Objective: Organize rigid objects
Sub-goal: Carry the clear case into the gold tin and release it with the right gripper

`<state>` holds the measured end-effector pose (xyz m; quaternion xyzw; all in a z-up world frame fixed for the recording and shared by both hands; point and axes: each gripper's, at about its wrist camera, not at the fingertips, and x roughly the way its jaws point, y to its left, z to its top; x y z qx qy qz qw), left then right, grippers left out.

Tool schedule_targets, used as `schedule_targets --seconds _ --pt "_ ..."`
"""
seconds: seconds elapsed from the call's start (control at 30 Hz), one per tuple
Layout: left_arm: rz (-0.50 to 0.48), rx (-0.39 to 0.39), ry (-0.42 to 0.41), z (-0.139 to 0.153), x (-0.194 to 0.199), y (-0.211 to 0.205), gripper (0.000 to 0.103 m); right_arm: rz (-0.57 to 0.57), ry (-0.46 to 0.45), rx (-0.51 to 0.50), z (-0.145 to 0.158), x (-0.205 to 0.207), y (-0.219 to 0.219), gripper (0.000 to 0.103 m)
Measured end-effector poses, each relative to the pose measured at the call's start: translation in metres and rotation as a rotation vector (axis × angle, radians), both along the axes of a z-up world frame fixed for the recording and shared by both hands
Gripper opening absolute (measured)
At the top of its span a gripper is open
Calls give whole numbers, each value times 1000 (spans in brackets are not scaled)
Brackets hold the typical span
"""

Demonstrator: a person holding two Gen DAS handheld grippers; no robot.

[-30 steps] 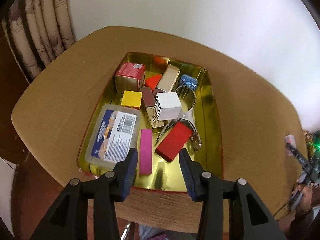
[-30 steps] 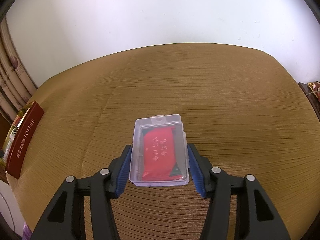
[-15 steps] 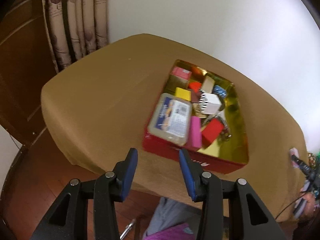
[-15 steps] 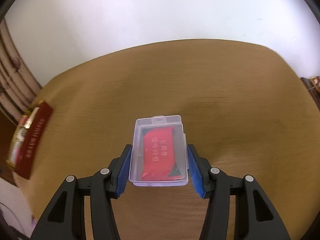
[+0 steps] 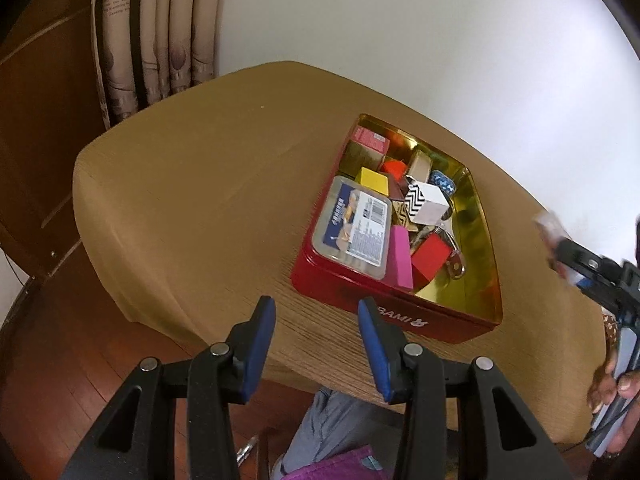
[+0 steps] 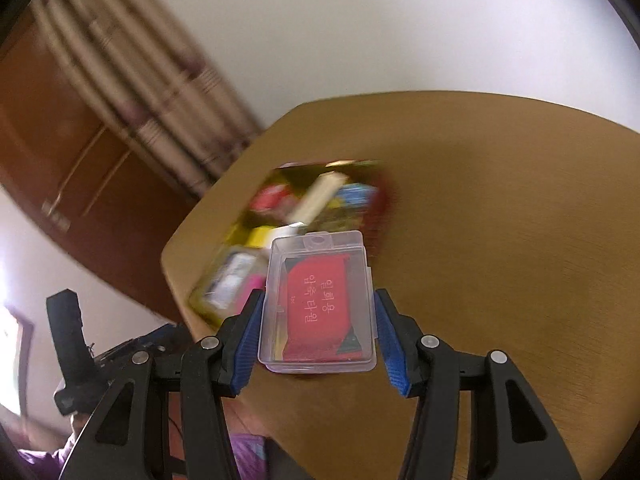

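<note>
We see a glossy gold-lined metal tin [image 5: 484,240] on a matt, ribbed cloth-covered table [image 5: 200,184], and a clear smooth plastic case [image 6: 318,304].

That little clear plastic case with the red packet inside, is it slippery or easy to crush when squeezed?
The clear case looks rigid and holds its shape in the right tool. Its smooth, glossy walls may be slippery. It is probably light, holding only a thin red packet.

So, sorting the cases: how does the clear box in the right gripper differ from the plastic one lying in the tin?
The clear box sits between the right gripper pads above the table; the labelled case lies in the red tin. The clear box shows a red packet; the labelled case has a printed barcode sticker. The labelled case looks greyer. Both are flat rectangular plastic.
</note>
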<state>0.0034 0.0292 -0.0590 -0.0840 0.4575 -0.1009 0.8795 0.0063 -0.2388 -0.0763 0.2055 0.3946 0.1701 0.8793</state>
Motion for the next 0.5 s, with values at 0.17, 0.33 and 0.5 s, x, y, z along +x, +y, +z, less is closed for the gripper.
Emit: schedule_targets --seconds 0.17,0.33,0.5 --pt "10 12 -4 0 3 1 44 81 25 -54 -13 27 56 50" --pt "16 61 -26 2 3 -3 44 78 48 -113 -32 35 77 51" --pt "13 82 -25 1 5 -5 44 76 41 -159 -37 38 83 51"
